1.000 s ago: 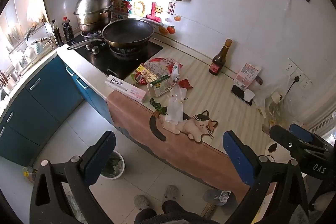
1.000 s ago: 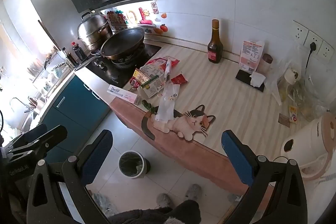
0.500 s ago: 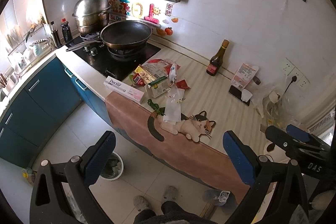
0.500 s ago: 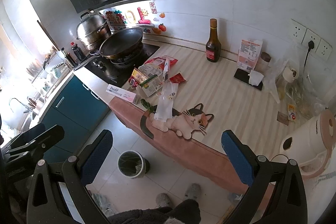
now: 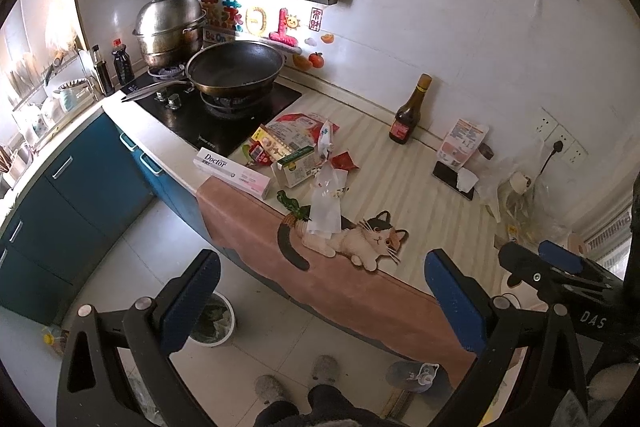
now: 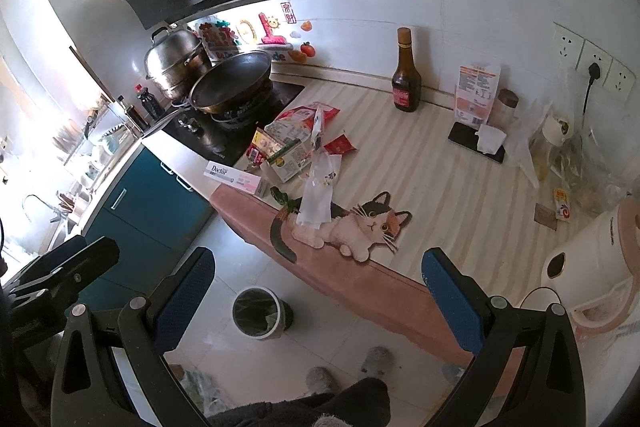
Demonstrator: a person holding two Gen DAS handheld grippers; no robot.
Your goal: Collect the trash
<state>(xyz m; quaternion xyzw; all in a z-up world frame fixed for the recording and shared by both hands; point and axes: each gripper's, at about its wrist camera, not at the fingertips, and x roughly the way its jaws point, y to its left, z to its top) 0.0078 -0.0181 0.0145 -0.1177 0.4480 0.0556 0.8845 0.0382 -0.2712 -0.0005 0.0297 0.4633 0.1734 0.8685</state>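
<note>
You are holding the left gripper (image 5: 320,297) with its blue pads spread wide and nothing between them, and the right gripper (image 6: 316,293) is gaping the same way, equally empty; both are hanging over the floor, well short of the counter (image 6: 420,163). Your slippered feet (image 6: 348,371) are showing just past the frames' lower edges, partly cut off by a dark sleeve. The trash bin (image 6: 258,313) is standing on the tiles below the counter's front edge; in the left view the bin (image 5: 214,321) is half hidden behind the left finger. Further out, a cat-print mat (image 6: 360,227) is draping over the counter edge, and a clear plastic wrapper (image 6: 318,195) is lying across the cat's back. Just beyond it the trash is sitting in a pile: a Doctor toothpaste box (image 5: 232,173) at the edge, a green-and-white carton (image 5: 298,167), red sachets (image 6: 340,145) and a snack bag (image 5: 298,129), overlapping so that their print is hard to read. Behind them a wok (image 5: 236,71) is resting on the stove, and a dark bottle (image 6: 406,75) is standing by the wall. At far right, crumpled clear bags (image 6: 568,155) are blurring into glare.
</note>
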